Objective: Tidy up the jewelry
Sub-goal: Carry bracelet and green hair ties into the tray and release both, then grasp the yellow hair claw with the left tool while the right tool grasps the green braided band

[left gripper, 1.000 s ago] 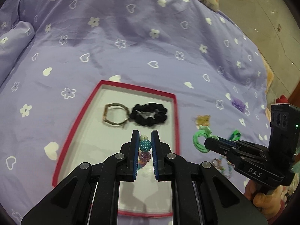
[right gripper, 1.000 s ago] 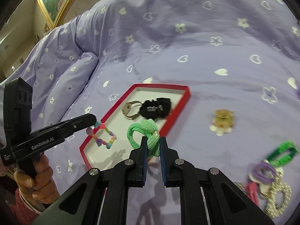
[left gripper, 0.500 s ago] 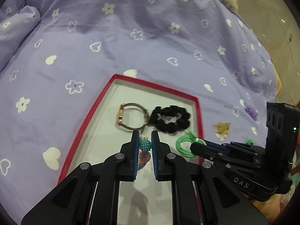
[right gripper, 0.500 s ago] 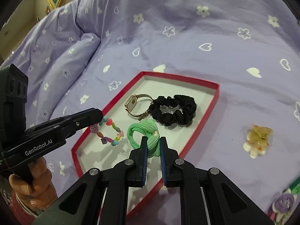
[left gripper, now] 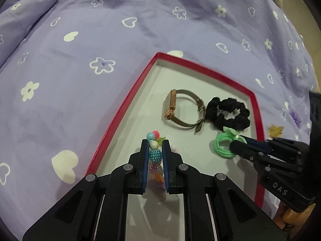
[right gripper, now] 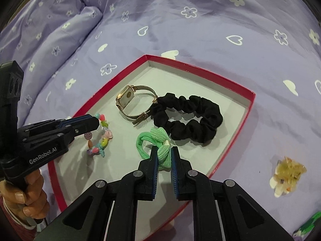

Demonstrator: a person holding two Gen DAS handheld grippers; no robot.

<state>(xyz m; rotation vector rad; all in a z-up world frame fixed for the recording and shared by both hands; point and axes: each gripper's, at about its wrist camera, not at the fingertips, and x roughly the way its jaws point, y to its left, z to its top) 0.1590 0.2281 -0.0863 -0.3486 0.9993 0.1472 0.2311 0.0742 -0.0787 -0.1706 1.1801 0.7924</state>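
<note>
A red-rimmed tray (left gripper: 128,102) (right gripper: 236,138) with a pale floor lies on the purple bedspread. In it lie a gold watch (left gripper: 180,108) (right gripper: 134,100) and a black scrunchie (left gripper: 228,114) (right gripper: 188,118). My left gripper (left gripper: 154,150) (right gripper: 96,120) is shut on a colourful bead bracelet (left gripper: 154,154) (right gripper: 100,138), which touches the tray floor at the left. My right gripper (right gripper: 164,156) (left gripper: 235,144) is shut on a green hair tie with a bow (right gripper: 156,142) (left gripper: 222,146), low over the tray in front of the scrunchie.
A yellow flower clip (right gripper: 286,174) (left gripper: 275,130) lies on the bedspread right of the tray. A purple item (left gripper: 295,116) lies further right. A green piece (right gripper: 309,227) shows at the lower right edge. A fold of bedding (right gripper: 66,28) rises at the far left.
Both grippers have moved forward and down into the tray with their loads. The bracelet now rests on the tray floor and the green hair tie has come over the rim beside the scrunchie.
</note>
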